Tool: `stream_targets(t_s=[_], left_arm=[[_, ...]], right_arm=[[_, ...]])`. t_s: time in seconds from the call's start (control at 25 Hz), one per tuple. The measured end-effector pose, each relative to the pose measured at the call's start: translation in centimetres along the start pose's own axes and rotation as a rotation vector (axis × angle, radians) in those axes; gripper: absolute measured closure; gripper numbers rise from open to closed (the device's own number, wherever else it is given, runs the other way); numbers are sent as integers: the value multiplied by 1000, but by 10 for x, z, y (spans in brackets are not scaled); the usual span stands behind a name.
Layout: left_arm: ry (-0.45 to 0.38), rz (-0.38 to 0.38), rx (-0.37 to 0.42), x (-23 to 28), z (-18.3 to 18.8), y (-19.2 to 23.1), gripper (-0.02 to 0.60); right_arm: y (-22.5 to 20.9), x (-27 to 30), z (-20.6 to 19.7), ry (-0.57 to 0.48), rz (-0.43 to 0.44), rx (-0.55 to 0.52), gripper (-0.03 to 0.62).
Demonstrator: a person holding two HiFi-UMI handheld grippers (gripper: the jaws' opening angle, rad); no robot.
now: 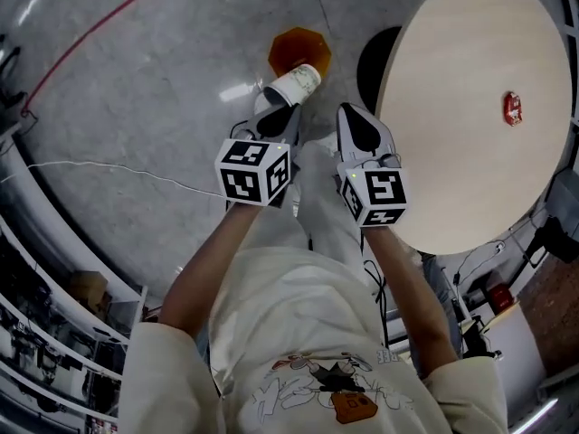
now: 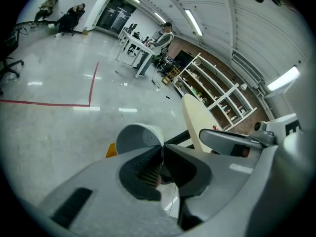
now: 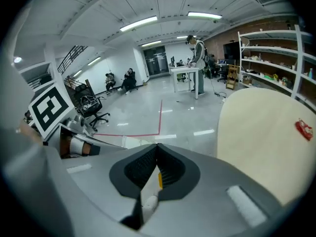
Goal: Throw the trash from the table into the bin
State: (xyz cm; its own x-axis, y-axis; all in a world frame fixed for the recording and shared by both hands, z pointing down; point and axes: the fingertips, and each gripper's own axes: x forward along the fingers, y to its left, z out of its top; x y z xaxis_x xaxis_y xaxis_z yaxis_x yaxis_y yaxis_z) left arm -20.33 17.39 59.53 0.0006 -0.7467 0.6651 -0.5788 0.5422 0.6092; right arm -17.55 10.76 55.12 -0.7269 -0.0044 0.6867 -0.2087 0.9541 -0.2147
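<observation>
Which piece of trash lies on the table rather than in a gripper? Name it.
The small red item on the round table. The other, the white paper cup, is clamped by its rim in the left gripper.

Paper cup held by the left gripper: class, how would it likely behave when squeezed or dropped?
The paper cup looks thin-walled, so it probably dents easily. Pinched by its rim alone, it seems light. Round-sided, it might roll if dropped on the floor.

trash point(image 1: 512, 108) on table point(image 1: 470, 80), bin point(image 1: 303, 43) left of table
</observation>
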Motion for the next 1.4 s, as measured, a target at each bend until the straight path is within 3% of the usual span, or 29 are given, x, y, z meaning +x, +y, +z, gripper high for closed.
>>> stream_targets(t_s=[0.32, 0.48, 0.96, 1.4], left_arm=[[23, 23, -34, 38, -30, 52, 557], [51, 19, -46, 64, -46, 76, 557], [132, 30, 22, 152, -83, 132, 557], [169, 40, 46, 240, -140, 181, 557]], right_arm=[[-4, 59, -55, 49, -55, 132, 586], [-11, 88, -80, 48, -64, 125, 586], [-50, 161, -145, 39, -110, 140, 586], [-104, 232, -232, 72, -167, 154, 586]])
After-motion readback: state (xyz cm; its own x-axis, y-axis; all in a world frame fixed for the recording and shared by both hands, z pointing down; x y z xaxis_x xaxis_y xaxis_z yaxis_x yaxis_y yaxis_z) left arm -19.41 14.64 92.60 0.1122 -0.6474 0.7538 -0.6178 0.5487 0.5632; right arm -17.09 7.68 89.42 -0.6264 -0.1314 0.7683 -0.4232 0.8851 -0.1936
